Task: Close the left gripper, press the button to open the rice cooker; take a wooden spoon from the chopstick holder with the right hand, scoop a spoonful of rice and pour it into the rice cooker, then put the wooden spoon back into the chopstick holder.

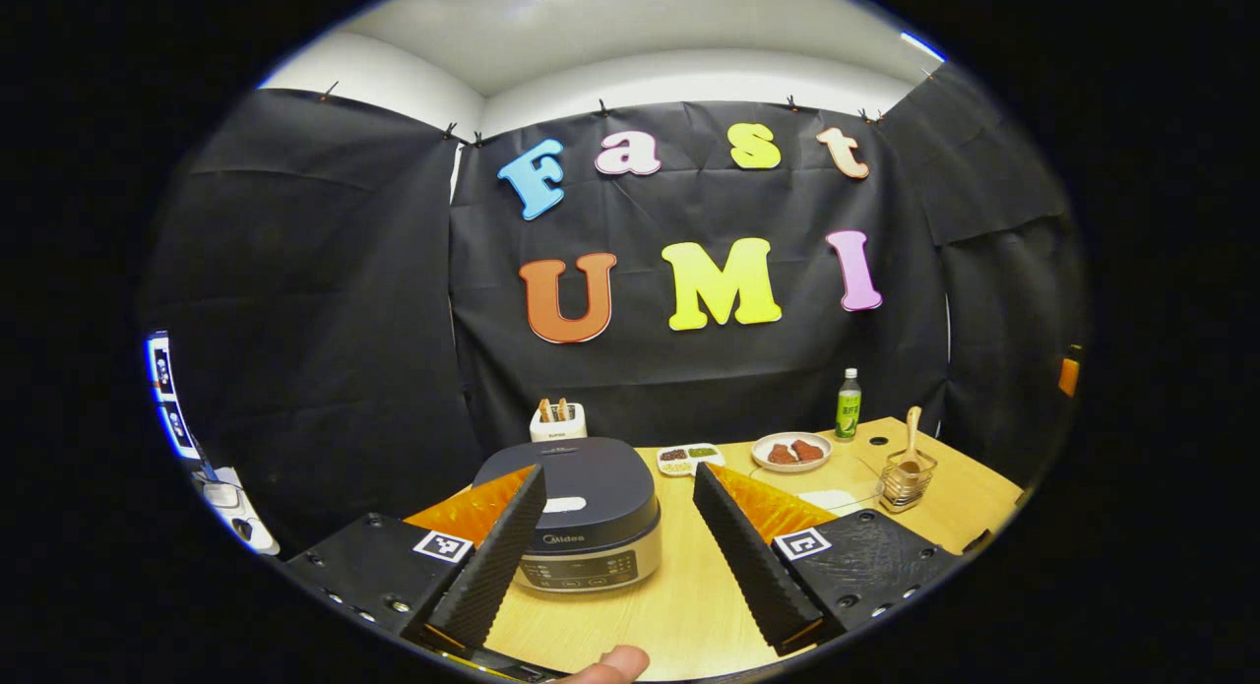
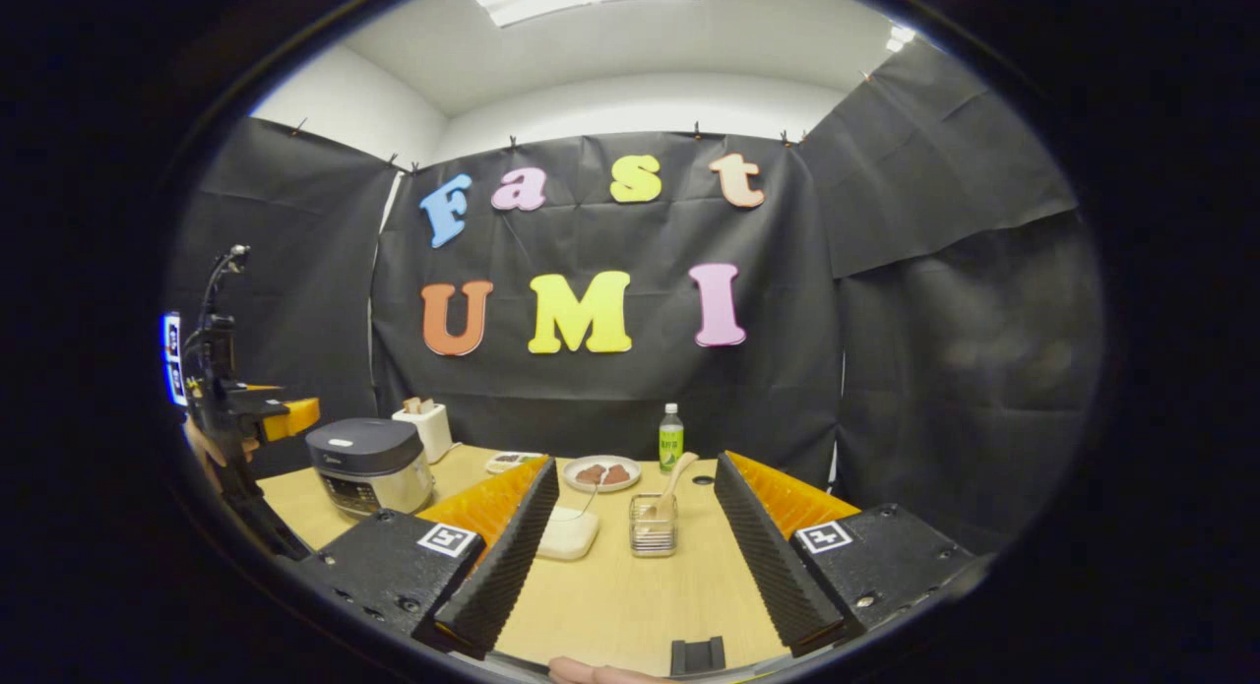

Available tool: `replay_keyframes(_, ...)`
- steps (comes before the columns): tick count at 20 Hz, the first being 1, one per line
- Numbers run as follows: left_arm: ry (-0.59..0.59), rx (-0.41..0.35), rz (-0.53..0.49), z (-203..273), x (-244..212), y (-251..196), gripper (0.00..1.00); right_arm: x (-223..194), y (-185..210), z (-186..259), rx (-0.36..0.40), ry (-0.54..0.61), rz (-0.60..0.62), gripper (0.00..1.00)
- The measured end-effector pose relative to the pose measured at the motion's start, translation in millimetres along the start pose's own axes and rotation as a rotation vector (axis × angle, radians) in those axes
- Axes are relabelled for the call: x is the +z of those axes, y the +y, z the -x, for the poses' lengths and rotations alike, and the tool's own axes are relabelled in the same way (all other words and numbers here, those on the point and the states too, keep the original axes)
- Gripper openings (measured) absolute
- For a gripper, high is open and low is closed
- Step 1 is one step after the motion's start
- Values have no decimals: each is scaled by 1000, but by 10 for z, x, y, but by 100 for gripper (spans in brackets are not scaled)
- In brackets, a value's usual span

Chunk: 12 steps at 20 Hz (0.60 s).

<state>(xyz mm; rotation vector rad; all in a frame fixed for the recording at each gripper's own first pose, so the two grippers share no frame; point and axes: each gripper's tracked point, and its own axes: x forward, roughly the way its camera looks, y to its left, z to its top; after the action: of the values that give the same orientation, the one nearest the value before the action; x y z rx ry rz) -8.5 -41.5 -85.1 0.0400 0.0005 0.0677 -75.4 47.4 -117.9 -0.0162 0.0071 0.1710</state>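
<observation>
Both your grippers' jaws stand released. The wooden spoon (image 2: 671, 479) looks light and stiff; grip its handle above the chopstick holder (image 2: 653, 527).

Rice cooker (image 1: 581, 515) sits on the worktop (image 1: 679, 605), lid down and shut: dark grey dome on top, silver band below with the control panel facing front. Over to its right, well apart, stands the chopstick holder (image 1: 907, 479), a small wire basket, upright. The wooden spoon (image 1: 913, 438) stands in it, handle up, leaning slightly. Between cooker and holder, a shallow clear dish of white rice (image 1: 832, 498) lies flat, just beside the holder.
</observation>
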Motion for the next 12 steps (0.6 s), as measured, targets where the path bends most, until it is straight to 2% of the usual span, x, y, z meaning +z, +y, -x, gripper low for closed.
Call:
replay_keyframes(6, -41, -13, 22, 583, 222, -106, 96, 272, -81, 168, -26, -48, -29, 99)
replay_keyframes(12, -99, -59, 13, 1126, 361, -256, 96, 554, -101, 340, -77, -81, -35, 100)
